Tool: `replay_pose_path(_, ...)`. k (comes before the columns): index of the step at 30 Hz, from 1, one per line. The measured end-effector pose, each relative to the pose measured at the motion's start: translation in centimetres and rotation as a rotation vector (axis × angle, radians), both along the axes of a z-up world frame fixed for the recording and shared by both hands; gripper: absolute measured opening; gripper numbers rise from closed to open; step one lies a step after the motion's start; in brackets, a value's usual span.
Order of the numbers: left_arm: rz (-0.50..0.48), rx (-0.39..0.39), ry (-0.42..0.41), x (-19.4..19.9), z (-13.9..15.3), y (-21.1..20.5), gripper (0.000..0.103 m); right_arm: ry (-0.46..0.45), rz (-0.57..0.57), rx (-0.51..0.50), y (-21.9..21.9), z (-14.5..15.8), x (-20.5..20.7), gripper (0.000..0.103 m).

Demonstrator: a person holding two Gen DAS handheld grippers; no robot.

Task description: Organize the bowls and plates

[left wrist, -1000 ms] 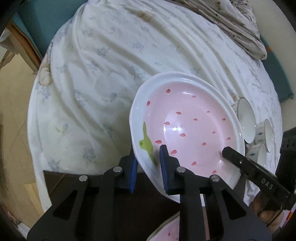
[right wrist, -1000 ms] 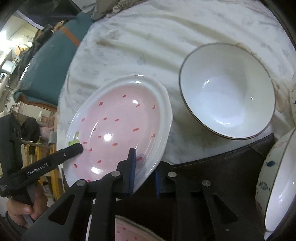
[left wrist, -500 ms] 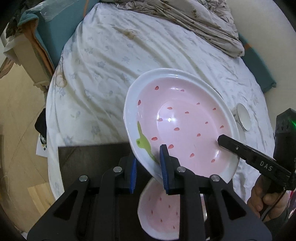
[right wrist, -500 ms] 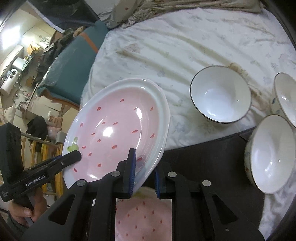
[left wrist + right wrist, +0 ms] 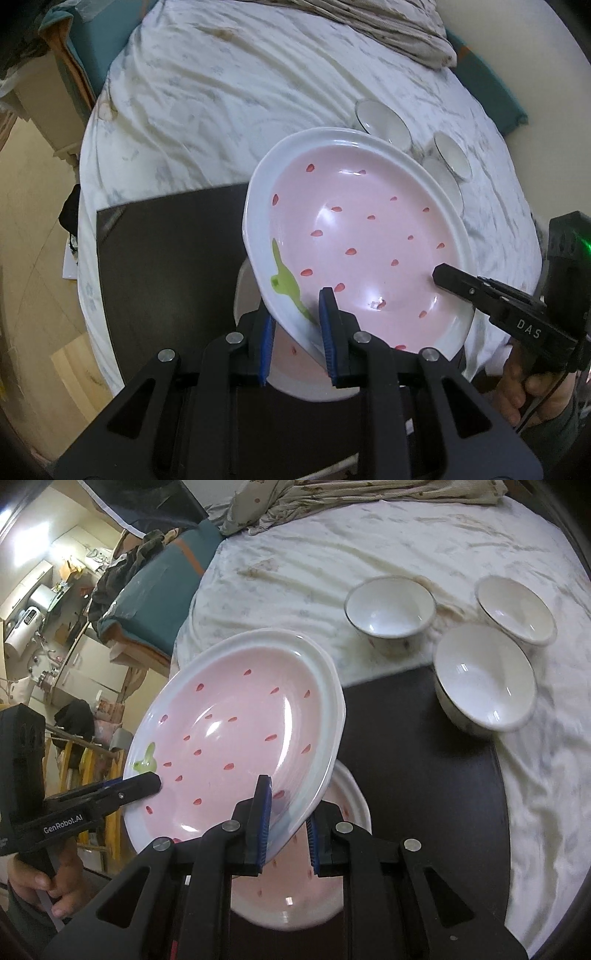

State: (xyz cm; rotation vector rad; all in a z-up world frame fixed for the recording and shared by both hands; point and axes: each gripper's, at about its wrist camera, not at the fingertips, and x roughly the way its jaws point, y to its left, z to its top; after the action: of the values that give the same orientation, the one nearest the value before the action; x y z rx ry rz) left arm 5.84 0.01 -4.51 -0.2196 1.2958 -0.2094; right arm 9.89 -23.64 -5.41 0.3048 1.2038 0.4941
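Note:
A pink strawberry-pattern plate (image 5: 369, 236) with a white rim is held in the air by both grippers. My left gripper (image 5: 297, 325) is shut on its near rim by the green leaf mark. My right gripper (image 5: 286, 819) is shut on the opposite rim of the same plate (image 5: 236, 738). A second matching pink plate (image 5: 295, 886) lies on the dark mat (image 5: 424, 775) right below it, and shows partly in the left wrist view (image 5: 295, 365). Three white bowls stand beyond the mat: one (image 5: 389, 609), another (image 5: 515, 609), and the nearest (image 5: 484, 683) at the mat's corner.
The mat (image 5: 166, 258) lies on a round table with a white floral cloth (image 5: 240, 92). A crumpled cloth (image 5: 332, 502) lies at the far edge. Teal cushioned seats (image 5: 155, 587) and room clutter stand beyond the table's left side.
Both grippers have carried the held plate back toward the mat and over the second plate. The bowls now look farther away.

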Motion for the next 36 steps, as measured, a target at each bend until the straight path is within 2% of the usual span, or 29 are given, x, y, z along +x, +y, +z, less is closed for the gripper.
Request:
replay_pose_path(9, -0.023, 0.035, 0.044, -2.4, -1.9, -1.4, 0.020, 0.040, -0.016, -0.011, -1.6, -1.7, -4.2, 0.019)
replay_pose_path(17, -0.023, 0.074, 0.085, -3.2, -3.7, -1.5, 0.020, 0.089, -0.035, -0.003, -1.5, -4.2, -5.9, 0.019)
replay_pose_path(32, -0.015, 0.096, 0.125, -3.4, -5.0, -1.2, 0.020, 0.148, -0.047, -0.006, -1.2, -6.4, -5.7, 0.019)
replay_pose_path(36, -0.007, 0.137, 0.150, -3.4, -5.6, -1.0, 0.022, 0.166, -0.049, 0.010, -0.9, -6.8, -5.3, 0.019)
